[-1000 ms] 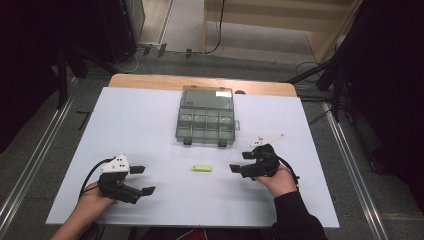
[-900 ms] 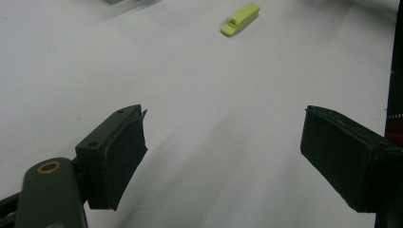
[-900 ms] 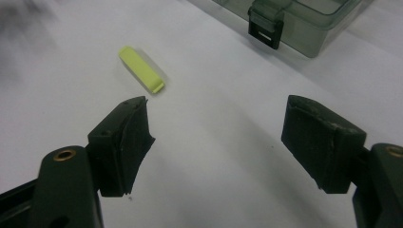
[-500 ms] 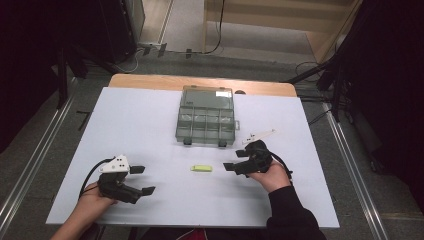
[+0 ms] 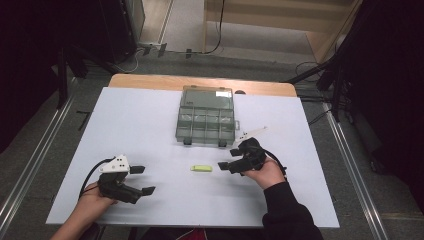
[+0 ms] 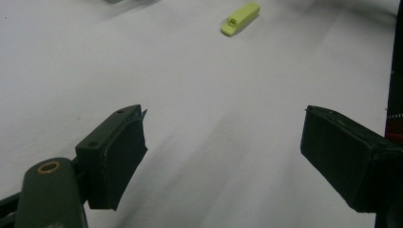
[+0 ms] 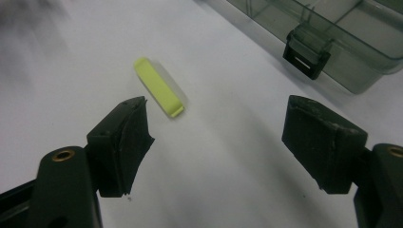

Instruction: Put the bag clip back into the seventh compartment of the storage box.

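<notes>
A small yellow-green clip-like piece (image 5: 201,168) lies flat on the white table (image 5: 150,115). It also lies just ahead of the right gripper (image 7: 216,128), as the yellow-green piece (image 7: 158,87), and far ahead of the left gripper (image 6: 223,142), as the yellow-green piece (image 6: 240,18). My right gripper (image 5: 229,159) stands open just right of the piece, jaws pointing left at it, nothing held. My left gripper (image 5: 142,180) rests open at the near left, empty. A closed smoky transparent compartment box (image 5: 206,116) sits farther back; its black latch (image 7: 306,51) faces the near side.
A thin white strip (image 5: 252,133) lies on the table right of the box. A wooden board edge (image 5: 200,84) runs along the table's far side. Metal rails (image 5: 30,170) flank the table on both sides.
The right gripper has moved left and slightly nearer, closing in on the yellow-green piece. The left gripper has stayed in place.
</notes>
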